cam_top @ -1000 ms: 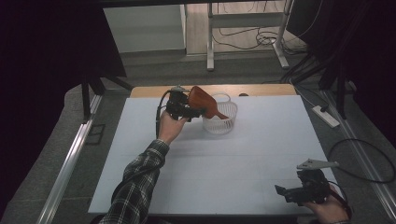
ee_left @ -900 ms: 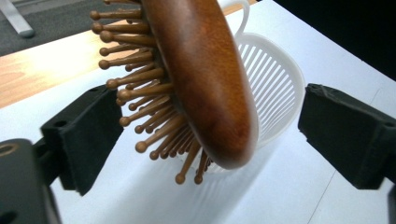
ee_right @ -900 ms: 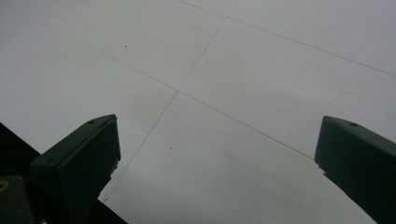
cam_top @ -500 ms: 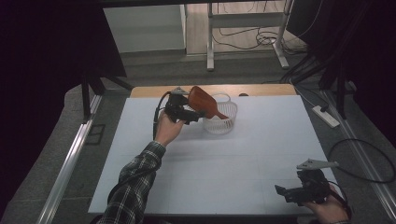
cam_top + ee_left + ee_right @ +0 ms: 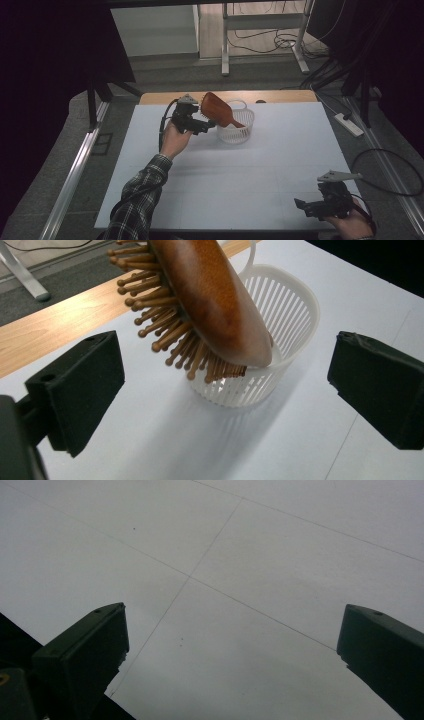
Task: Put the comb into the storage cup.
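The brown wooden paddle hairbrush with ball-tipped wooden bristles (image 5: pixel 210 305) leans in the small white slotted plastic basket (image 5: pixel 295 325), handle end down inside and the broad head sticking up over the rim toward the left gripper (image 5: pixel 196 125). Its long axis slants upward and away from the basket, polished back facing up, bristles fanning out on the underside. The left gripper's black fingers (image 5: pixel 80 390) have just been opening and now stand spread wide, with nothing between them (the brush rests a little ahead of them, apart from both pads). From here it looks as though the brush has been let go into the basket, so the coming move is probably a plain retreat, straight back from the brush's head and clear of those bristles.

The right gripper (image 5: pixel 320 205) sits low at the near right corner of the pale grey worktop (image 5: pixel 280 165), well apart from the basket, its fingers (image 5: pixel 85 650) likewise spread over bare board. The left hand is far the nearer.
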`<action>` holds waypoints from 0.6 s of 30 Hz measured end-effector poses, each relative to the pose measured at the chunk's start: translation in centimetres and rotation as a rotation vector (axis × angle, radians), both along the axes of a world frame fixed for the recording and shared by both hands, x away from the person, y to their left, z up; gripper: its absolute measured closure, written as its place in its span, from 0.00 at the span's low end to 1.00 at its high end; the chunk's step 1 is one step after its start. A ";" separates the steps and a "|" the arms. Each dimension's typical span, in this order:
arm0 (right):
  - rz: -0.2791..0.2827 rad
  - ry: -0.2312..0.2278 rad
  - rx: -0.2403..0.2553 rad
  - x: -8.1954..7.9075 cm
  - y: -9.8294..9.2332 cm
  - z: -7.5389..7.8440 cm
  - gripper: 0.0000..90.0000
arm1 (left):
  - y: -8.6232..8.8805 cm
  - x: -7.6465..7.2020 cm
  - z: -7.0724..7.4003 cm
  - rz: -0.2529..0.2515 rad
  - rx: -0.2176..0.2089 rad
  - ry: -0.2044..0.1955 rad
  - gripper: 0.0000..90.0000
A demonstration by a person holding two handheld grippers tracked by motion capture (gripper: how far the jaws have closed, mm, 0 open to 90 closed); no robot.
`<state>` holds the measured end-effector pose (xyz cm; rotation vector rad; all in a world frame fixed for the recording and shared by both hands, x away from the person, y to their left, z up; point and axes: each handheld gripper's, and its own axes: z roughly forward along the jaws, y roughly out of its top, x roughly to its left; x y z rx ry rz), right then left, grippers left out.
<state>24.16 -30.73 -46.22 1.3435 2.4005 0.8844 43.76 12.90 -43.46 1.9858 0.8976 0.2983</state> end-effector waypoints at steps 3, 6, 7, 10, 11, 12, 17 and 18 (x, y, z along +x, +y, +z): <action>0.000 0.000 0.000 0.0 0.0 0.0 0.00 | 0.4 -0.1 -0.1 -0.010 -0.013 -0.010 0.03; 0.000 0.000 -0.001 0.0 0.0 0.0 0.00 | 0.9 -0.3 -0.4 -0.026 -0.044 -0.018 0.03; -0.001 0.001 -0.001 0.0 0.0 0.0 0.00 | 1.0 -0.3 -0.5 -0.028 -0.052 -0.026 0.03; -0.001 0.001 -0.003 0.0 0.0 0.0 0.00 | 1.5 -0.5 -0.7 -0.032 -0.069 -0.036 0.02; -0.001 0.001 -0.003 0.0 0.0 0.0 0.00 | 1.6 -0.5 -0.7 -0.030 -0.069 -0.038 0.02; -0.001 0.001 -0.003 0.0 0.0 0.0 0.00 | 1.7 -0.6 -0.7 -0.028 -0.070 -0.038 0.02; -0.002 0.001 -0.004 0.0 0.0 0.0 0.00 | 2.1 -1.0 -0.7 -0.023 -0.070 -0.042 0.01; -0.002 0.000 -0.004 0.0 0.0 0.0 0.00 | 2.2 -1.2 -0.8 -0.019 -0.067 -0.042 0.01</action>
